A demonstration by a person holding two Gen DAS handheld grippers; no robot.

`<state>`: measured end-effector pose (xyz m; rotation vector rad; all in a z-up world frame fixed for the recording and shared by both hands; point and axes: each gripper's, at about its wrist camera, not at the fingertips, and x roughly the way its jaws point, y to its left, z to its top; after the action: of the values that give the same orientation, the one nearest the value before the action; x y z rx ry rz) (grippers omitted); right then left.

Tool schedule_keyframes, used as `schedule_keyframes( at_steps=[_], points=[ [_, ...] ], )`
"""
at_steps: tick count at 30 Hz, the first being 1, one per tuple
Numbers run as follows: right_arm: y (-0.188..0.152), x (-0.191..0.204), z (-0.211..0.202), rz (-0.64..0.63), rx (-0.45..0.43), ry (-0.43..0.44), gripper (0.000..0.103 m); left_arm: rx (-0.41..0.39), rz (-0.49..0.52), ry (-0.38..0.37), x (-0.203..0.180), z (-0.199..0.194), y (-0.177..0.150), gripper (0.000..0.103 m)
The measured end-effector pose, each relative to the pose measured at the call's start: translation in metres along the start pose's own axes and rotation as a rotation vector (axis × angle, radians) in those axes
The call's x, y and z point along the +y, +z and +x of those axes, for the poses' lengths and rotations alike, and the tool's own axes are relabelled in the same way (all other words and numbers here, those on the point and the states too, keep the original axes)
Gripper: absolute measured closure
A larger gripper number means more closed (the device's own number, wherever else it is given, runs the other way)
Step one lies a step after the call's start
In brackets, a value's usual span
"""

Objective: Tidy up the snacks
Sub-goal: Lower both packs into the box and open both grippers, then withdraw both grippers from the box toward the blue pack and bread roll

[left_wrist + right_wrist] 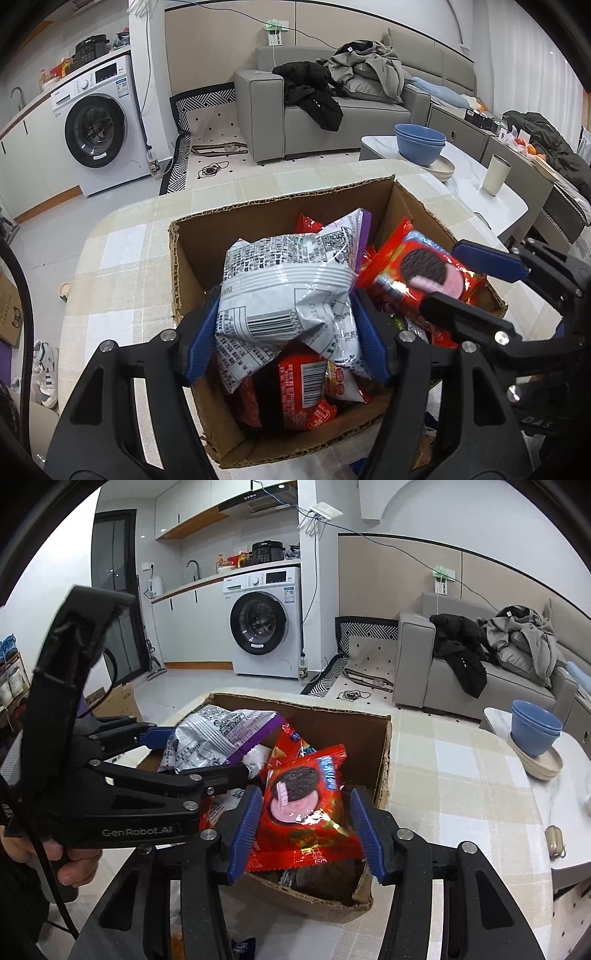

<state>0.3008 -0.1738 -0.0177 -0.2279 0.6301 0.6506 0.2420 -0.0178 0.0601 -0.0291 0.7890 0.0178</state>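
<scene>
A cardboard box full of snack packets stands on the checked tablecloth; it also shows in the right wrist view. My left gripper is shut on a silver-white and purple snack bag, held over the box; the bag also shows in the right wrist view. My right gripper is shut on a red sandwich-cookie packet, also over the box; this packet shows in the left wrist view too. More red packets lie inside the box.
Stacked blue bowls on plates and a pale cup stand on a white table beyond. A grey sofa with clothes and a washing machine are further back. A dark packet lies on the table near the box.
</scene>
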Motion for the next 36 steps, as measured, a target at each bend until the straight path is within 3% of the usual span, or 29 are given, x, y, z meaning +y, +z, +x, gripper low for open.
schedule_keyframes(
  at_steps=[4, 7, 11, 14, 21, 36],
  points=[
    [-0.001, -0.004, -0.009, 0.011, -0.004, -0.012, 0.038, 0.001, 0.006, -0.005, -0.004, -0.003, -0.001, 0.024],
    [-0.004, -0.007, -0.018, 0.031, -0.010, -0.014, 0.023, -0.004, 0.025, 0.015, -0.007, -0.008, -0.003, 0.019],
    [-0.010, -0.015, -0.030, 0.059, -0.023, -0.022, 0.011, -0.008, 0.021, -0.003, -0.010, -0.015, -0.005, 0.003],
    [-0.014, -0.022, -0.039, 0.091, -0.021, -0.024, 0.004, -0.020, 0.013, -0.020, -0.012, -0.025, -0.008, 0.001],
    [-0.023, -0.032, -0.056, 0.144, -0.009, 0.019, 0.001, -0.037, -0.017, -0.037, -0.011, -0.053, -0.015, 0.001],
    [-0.056, -0.024, -0.077, 0.172, 0.032, 0.028, 0.001, -0.046, -0.092, -0.031, 0.009, -0.111, -0.069, 0.001]
  ],
)
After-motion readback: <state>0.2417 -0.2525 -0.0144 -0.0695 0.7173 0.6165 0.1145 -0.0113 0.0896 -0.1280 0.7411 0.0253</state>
